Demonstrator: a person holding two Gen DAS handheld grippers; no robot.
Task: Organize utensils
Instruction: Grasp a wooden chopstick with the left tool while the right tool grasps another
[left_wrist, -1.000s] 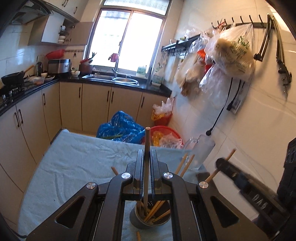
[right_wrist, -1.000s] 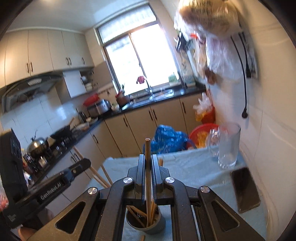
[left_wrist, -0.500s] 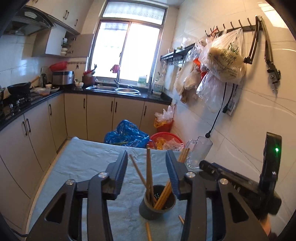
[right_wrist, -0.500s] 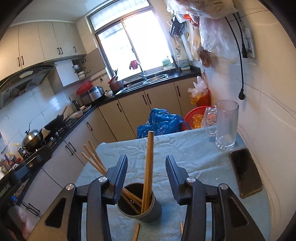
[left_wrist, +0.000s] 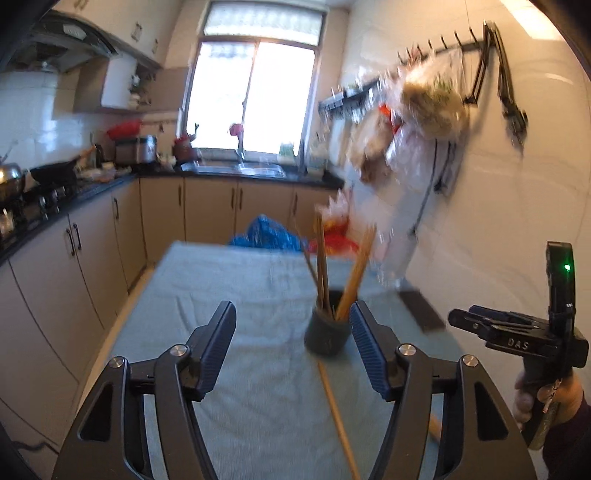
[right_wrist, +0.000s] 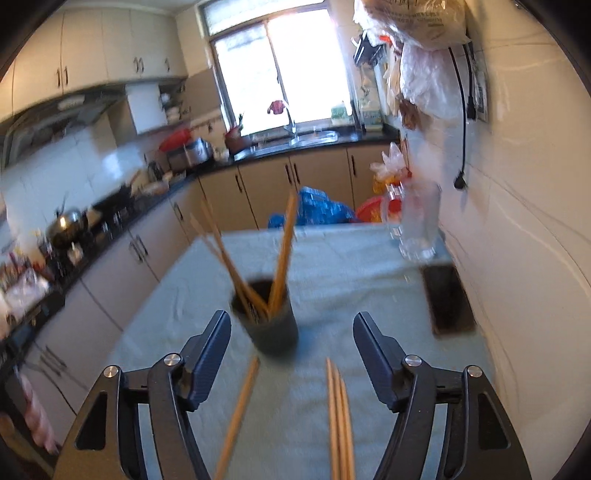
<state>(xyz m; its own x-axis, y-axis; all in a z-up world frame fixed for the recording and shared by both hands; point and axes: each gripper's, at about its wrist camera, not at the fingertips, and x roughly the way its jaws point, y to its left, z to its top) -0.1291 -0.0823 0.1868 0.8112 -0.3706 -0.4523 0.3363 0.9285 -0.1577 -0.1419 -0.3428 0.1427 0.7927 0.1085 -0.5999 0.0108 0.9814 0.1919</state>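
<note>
A dark grey holder cup stands on the cloth-covered table with several wooden chopsticks upright in it. My left gripper hangs back from the cup, its jaws opening with nothing between them. My right gripper is likewise opening and empty, just behind the cup. One loose chopstick lies on the cloth in the left wrist view. The right wrist view shows a single chopstick and a small bundle of chopsticks lying near me. The other hand-held gripper appears at the right.
A clear glass mug and a dark phone sit at the table's right by the tiled wall. Kitchen cabinets run along the left, with a sink under the window. Bags hang from wall hooks.
Both grippers let go of the chopsticks they held over the cup, opened wide and drew back toward me. The released chopsticks now stand in the cup.
</note>
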